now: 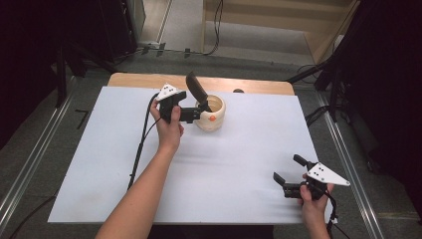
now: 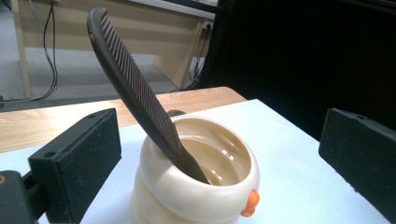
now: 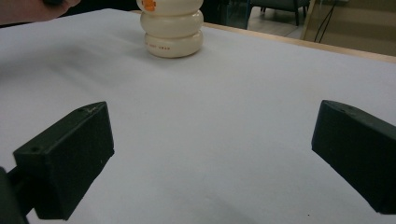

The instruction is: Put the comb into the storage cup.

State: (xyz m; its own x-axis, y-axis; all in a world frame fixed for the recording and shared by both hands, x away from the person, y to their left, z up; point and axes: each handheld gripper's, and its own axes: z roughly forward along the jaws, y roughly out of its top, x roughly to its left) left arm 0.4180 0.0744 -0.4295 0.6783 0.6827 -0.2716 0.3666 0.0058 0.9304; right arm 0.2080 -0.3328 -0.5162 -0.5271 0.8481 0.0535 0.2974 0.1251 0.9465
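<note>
We see two spread tongs over a white tabletop, with a comb standing in a cream cup.

Nearest to us, the right tongs (image 1: 287, 175) hover low over the bare white tabletop (image 1: 239, 164) at its near right corner, jaws wide apart and pinching nothing. Farther off, the left tongs (image 1: 201, 107) sit just beside the cream ribbed cup (image 1: 213, 115), jaws also spread on either side of it without touching. The dark brown comb (image 2: 135, 88) stands in the cup, tilted, leaning on the rim. The cup bears a small orange knob (image 2: 251, 202).
</note>
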